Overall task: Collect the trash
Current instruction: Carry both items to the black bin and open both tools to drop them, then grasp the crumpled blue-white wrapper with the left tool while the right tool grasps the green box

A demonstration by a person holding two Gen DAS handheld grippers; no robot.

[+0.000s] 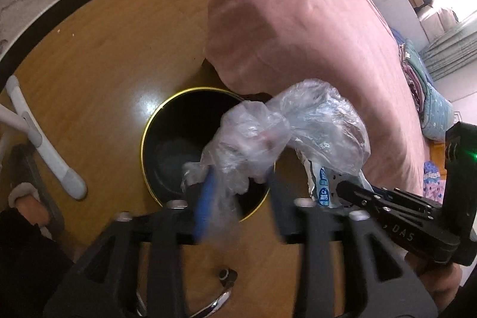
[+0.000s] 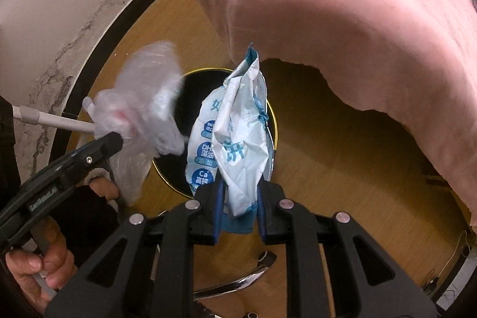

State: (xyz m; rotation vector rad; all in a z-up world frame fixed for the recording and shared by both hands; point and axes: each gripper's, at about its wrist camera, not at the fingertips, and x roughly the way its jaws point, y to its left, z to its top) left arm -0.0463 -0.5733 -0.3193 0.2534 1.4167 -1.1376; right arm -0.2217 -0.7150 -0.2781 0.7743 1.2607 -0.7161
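Trash: R tool clamped on wrapper, L tool apart w/ bag between.

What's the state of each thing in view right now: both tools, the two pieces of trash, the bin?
left tool: open, clear bag between its fingers, not pinched
right tool: shut on the snack wrapper
clear plastic bag: crumpled, above the bin mouth
snack wrapper: creased, hanging over the bin
bin: open, no lid

Wood floor — black gold-rimmed bin on it, pink-covered bed beside.
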